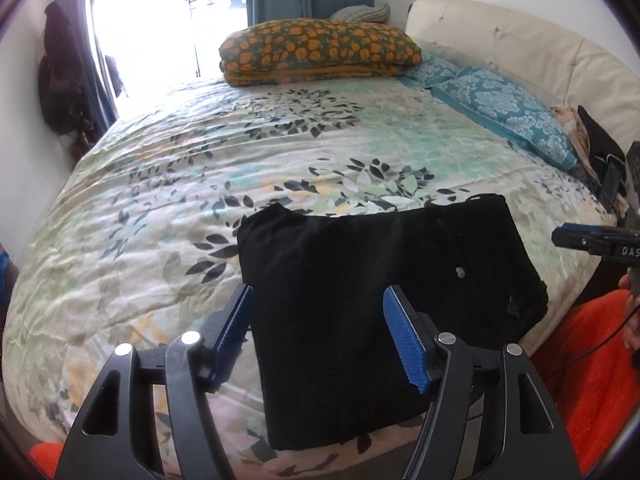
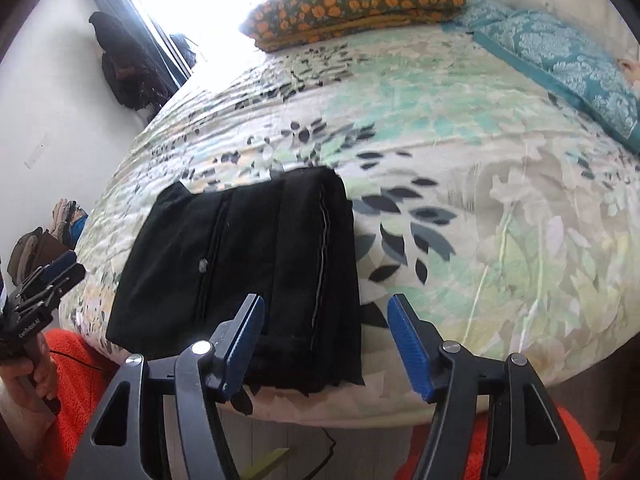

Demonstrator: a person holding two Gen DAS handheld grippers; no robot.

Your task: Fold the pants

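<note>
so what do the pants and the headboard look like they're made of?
Pants: black matte woven or knit cloth, probably cotton blend; soft folds, visible seam lines, no sheen. Headboard: cream leather or faux leather, likely padded; smooth, faintly glossy surface with tufted dimples and panel seams.

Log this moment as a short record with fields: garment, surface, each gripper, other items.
garment: black fabric pants, folded into a compact rectangle, lying flat near the bed's front edge
surface: floral leaf-print bedspread
left hand-held gripper: open, above the pants, holding nothing
right hand-held gripper: open, holding nothing
other items: orange-flowered pillow; teal patterned pillow
</note>
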